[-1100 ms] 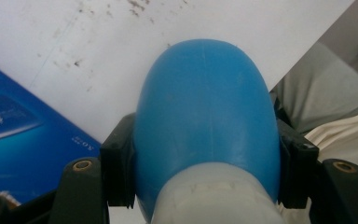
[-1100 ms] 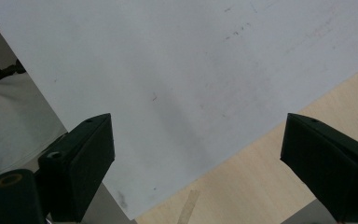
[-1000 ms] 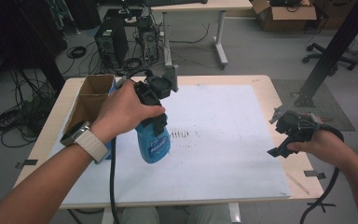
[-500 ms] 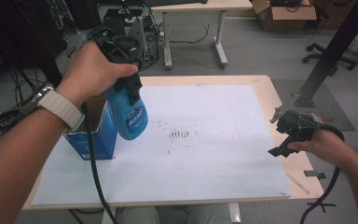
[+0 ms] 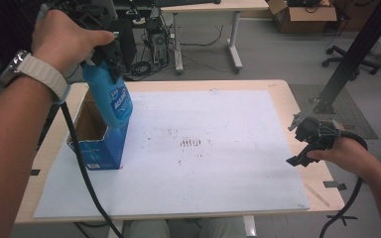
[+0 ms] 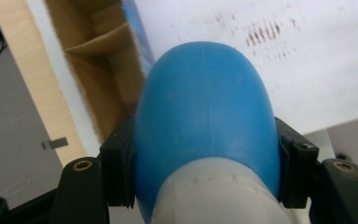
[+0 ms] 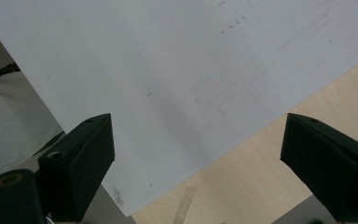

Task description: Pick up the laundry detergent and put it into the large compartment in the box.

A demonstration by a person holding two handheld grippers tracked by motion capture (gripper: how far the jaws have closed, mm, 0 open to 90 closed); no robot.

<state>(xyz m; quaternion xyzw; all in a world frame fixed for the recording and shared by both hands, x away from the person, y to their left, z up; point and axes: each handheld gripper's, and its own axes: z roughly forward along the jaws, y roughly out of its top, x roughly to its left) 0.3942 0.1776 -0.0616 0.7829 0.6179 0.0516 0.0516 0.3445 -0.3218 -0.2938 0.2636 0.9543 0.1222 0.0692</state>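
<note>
Black jaws of the left gripper (image 6: 205, 182) clamp both sides of a blue bottle (image 6: 205, 121), pressing just above its pale grey neck. The left gripper view looks along the bottle into an open cardboard box (image 6: 100, 70) with a brown divider inside; the high view shows the bottle (image 5: 110, 101) lifted off the table, hanging bottom-down over the blue-sided box (image 5: 99, 144) at the white mat's (image 5: 218, 163) left edge. The left hand (image 5: 69, 39) is raised high, forearm reaching in from the lower left, a pale watch strap (image 5: 42, 74) on the wrist. The right gripper (image 7: 196, 163) holds its jaws spread wide on nothing, over the mat's corner and bare wood. In the high view the right hand (image 5: 345, 156) rests low at the table's (image 5: 297, 99) right edge.
</note>
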